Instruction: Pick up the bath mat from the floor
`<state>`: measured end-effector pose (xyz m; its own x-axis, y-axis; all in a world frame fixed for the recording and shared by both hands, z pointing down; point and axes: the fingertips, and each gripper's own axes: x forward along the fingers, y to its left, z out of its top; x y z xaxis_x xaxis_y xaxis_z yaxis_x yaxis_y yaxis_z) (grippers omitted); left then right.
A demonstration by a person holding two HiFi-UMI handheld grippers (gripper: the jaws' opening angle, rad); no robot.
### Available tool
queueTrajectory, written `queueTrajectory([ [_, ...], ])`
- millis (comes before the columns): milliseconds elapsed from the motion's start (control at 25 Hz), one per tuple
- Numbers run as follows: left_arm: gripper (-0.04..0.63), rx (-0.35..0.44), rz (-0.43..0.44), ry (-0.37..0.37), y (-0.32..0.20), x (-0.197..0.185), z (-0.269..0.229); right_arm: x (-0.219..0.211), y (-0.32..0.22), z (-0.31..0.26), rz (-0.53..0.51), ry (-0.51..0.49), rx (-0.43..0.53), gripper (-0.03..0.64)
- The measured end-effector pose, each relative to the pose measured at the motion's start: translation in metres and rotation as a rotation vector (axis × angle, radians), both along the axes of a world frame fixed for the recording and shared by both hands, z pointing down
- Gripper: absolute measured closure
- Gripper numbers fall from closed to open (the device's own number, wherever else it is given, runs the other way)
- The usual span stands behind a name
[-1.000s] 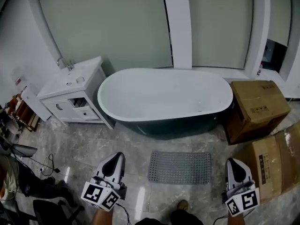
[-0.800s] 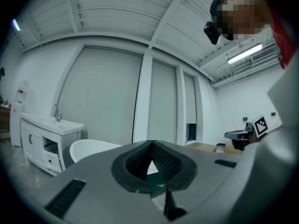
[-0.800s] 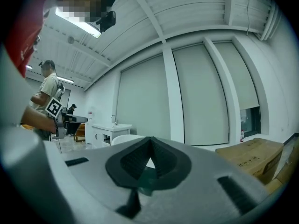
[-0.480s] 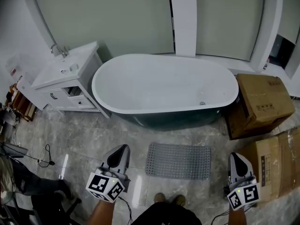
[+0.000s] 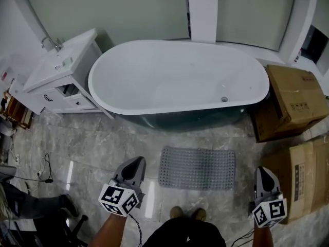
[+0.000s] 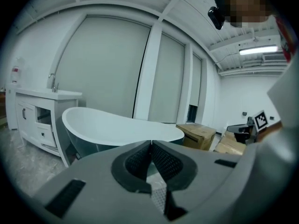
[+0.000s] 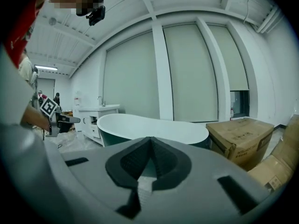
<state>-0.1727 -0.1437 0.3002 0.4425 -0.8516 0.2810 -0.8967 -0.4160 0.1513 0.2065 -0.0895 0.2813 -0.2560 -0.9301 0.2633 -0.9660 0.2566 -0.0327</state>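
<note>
The left gripper (image 5: pixel 136 162) and right gripper (image 5: pixel 263 170), both clenched empty, hang either side of the grey bath mat (image 5: pixel 197 168) lying on the floor (image 5: pixel 97 145); print on the cardboard boxes (image 5: pixel 298 99) is too small to read.

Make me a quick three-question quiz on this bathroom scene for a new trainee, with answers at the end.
1. True or false: the bath mat lies flat on the floor in front of the bathtub.
2. Pick one. The fingers of the left gripper and the right gripper are: A) shut with nothing between them; B) wide open; C) shut on the bath mat.
3. In the head view, what stands on the floor to the right of the bathtub?

Key
1. True.
2. A.
3. Cardboard boxes.
</note>
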Motion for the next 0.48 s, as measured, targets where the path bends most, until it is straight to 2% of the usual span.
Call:
queueTrajectory([
  [480,0.583,-0.158,-0.016,-0.045,-0.033,-0.007,0.166,0.013,-0.025,0.155,0.000,0.025,-0.135,0.612],
])
